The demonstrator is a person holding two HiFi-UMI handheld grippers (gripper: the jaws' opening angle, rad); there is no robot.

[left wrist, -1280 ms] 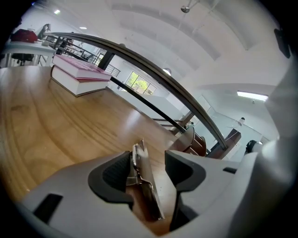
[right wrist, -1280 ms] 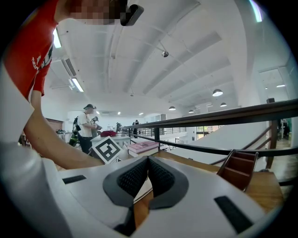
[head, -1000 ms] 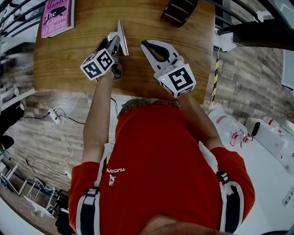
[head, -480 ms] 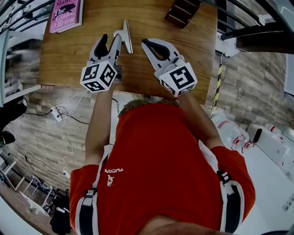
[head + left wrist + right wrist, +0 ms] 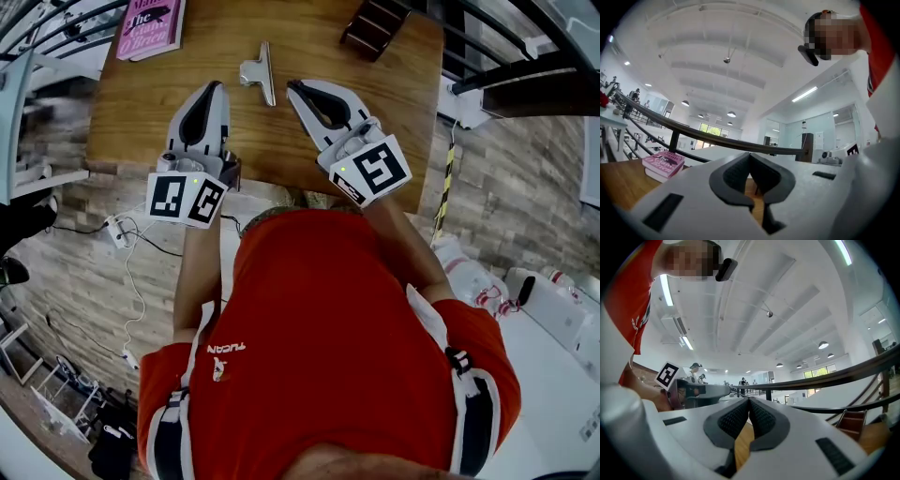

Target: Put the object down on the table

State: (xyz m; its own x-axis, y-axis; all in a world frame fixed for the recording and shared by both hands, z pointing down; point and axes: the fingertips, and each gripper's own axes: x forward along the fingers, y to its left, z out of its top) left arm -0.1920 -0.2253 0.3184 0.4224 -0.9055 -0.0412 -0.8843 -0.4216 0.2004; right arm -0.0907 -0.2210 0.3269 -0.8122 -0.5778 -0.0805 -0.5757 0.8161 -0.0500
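The object is a silver metal binder clip (image 5: 258,73); it lies on the wooden table (image 5: 394,131) near the far middle, apart from both grippers. My left gripper (image 5: 213,87) hovers over the table to the left of and nearer than the clip, jaws shut with nothing between them. The left gripper view shows its dark pads (image 5: 736,174) closed together, and the clip is out of that view. My right gripper (image 5: 293,88) sits just right of the clip, shut and empty, pads (image 5: 761,416) meeting in the right gripper view.
A pink book (image 5: 150,23) lies at the table's far left corner and shows as a pink book (image 5: 663,161) in the left gripper view. A dark wooden slatted object (image 5: 375,23) stands at the far right. Black railings run beyond the table. The table's near edge is by my body.
The left gripper's jaws, open beside the clip before, have drawn back toward me and closed. The clip stays lying on the table. The right gripper has barely moved.
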